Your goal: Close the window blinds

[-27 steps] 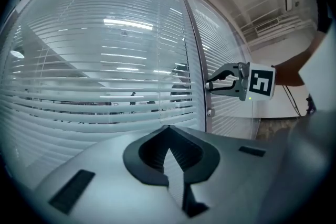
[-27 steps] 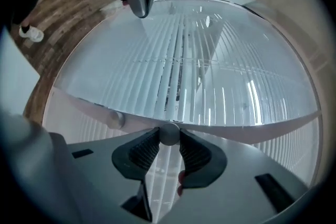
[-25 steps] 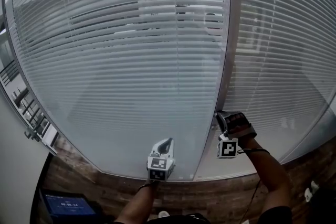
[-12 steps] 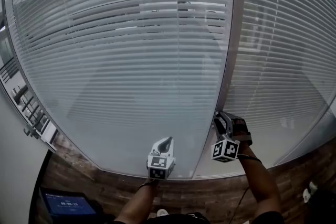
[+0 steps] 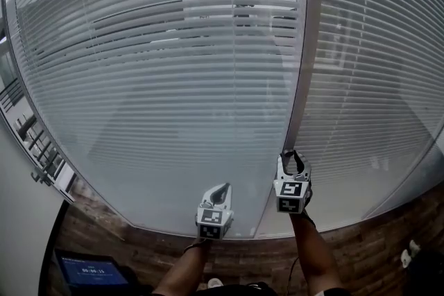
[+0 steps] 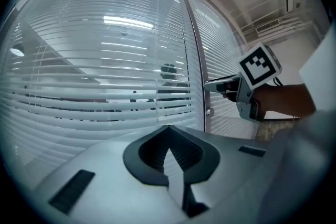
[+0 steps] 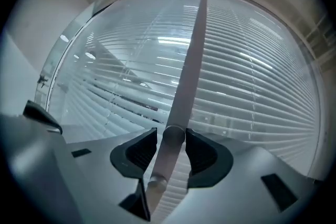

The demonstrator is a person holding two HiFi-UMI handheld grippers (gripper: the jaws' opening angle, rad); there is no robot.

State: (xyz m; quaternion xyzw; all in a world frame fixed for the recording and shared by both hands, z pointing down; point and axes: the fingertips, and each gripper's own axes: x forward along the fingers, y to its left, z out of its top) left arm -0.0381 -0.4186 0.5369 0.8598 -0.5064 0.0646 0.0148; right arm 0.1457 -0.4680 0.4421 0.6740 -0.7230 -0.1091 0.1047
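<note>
White slatted blinds [image 5: 173,80] hang behind the glass, split by a pale upright post [image 5: 305,45]. My right gripper [image 5: 293,156] points at the foot of that post. In the right gripper view a pale round rod [image 7: 167,155] runs between its jaws [image 7: 172,136], which are opening, and a thin gap shows beside the rod. The left gripper view shows that gripper [image 6: 220,84] near a small knob [image 6: 209,112] on the post. My left gripper [image 5: 222,187] hangs lower left in front of the glass, shut on nothing [image 6: 168,128].
A wood-look floor [image 5: 388,246] runs under the window. A small lit screen [image 5: 87,270] sits at the bottom left. A metal rack [image 5: 41,156] stands along the left wall. Small white items [image 5: 409,253] lie on the floor at the right.
My right gripper has swung from a sideways tilt to upright and shifted slightly left and down along the post. Its forearm has come in closer. The left gripper has stayed put.
</note>
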